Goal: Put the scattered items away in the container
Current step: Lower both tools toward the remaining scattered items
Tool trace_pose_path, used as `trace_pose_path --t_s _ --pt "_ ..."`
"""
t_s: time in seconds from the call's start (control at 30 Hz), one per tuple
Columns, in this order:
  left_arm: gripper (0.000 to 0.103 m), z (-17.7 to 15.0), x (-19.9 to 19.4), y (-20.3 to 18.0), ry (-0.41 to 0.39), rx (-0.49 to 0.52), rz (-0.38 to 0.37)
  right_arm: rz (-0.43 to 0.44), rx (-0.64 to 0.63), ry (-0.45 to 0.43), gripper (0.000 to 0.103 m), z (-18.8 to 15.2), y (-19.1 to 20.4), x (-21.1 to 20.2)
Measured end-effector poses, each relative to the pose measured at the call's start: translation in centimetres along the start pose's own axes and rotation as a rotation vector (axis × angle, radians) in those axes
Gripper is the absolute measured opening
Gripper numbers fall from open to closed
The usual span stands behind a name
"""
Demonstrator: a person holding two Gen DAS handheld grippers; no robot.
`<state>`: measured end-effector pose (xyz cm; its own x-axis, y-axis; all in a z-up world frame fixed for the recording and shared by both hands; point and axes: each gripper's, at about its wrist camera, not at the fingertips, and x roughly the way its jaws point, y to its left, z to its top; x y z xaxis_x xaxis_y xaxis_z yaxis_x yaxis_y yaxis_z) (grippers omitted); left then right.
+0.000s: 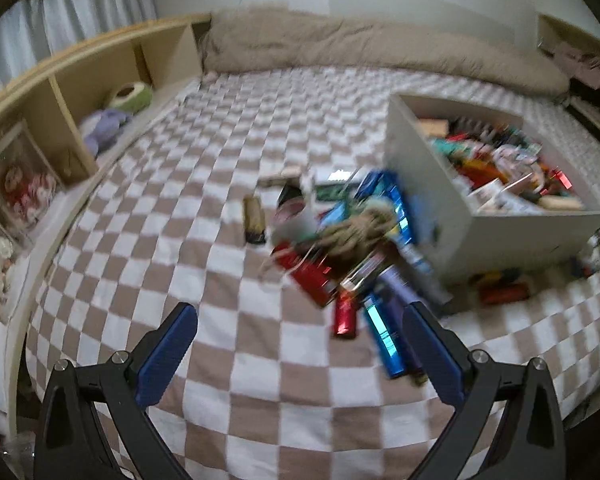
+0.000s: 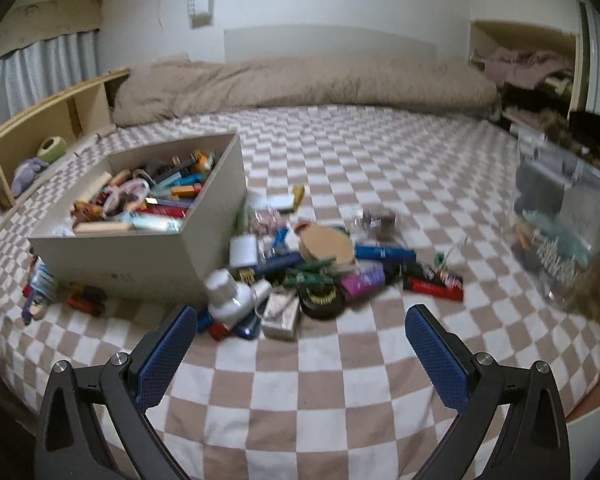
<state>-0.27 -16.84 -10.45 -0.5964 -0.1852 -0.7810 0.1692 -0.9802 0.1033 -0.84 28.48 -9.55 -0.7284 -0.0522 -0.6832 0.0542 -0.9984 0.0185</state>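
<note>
A white open box (image 1: 428, 184) (image 2: 140, 256) sits on the checkered bedspread, filled with several small colourful items. In the left wrist view a blurred pile of scattered items (image 1: 352, 240) lies against the box's left side, with a red tube (image 1: 345, 318) and a blue tube (image 1: 384, 336) nearest. My left gripper (image 1: 300, 316) hovers open just short of that pile, empty. In the right wrist view another pile (image 2: 320, 264) spreads to the right of the box, including a white bottle (image 2: 230, 298) and a dark round tin (image 2: 322, 300). My right gripper (image 2: 300, 320) is open and empty, close to the pile.
A wooden shelf unit (image 1: 72, 92) with soft toys runs along the bed's left side. A rolled beige duvet (image 2: 300, 84) lies at the back. A clear plastic box (image 2: 564, 216) stands at the right. More small items (image 2: 60, 296) lie in front of the white box.
</note>
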Motion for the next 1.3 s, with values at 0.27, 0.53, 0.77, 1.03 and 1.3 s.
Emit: trace_pose_path --t_s 0.27,0.53,0.77,1.03,1.3 --pt "0.103 -1.8 4.9 0.8 0.135 0.023 0.023 -0.001 0.047 0.106 0.103 -2.2 -0.7 3.9" --pt "0.103 -3.3 7.9 0.3 0.237 0.078 0.020 0.007 0.063 0.194 0.103 -4.1 -0.9 7.2" --pt "0.103 -3.6 8.4 0.3 0.192 0.072 0.000 -0.025 -0.024 0.230 0.103 -4.8 0.0 8.4" --pt "0.103 -3.7 8.5 -0.4 0.160 0.094 -0.008 -0.045 -0.077 0.196 0.103 -5.3 0.5 8.8" --pt "0.092 -2.8 8.5 -1.7 0.121 0.113 -0.024 -0.083 -0.026 0.213 0.103 -3.7 1.2 10.6"
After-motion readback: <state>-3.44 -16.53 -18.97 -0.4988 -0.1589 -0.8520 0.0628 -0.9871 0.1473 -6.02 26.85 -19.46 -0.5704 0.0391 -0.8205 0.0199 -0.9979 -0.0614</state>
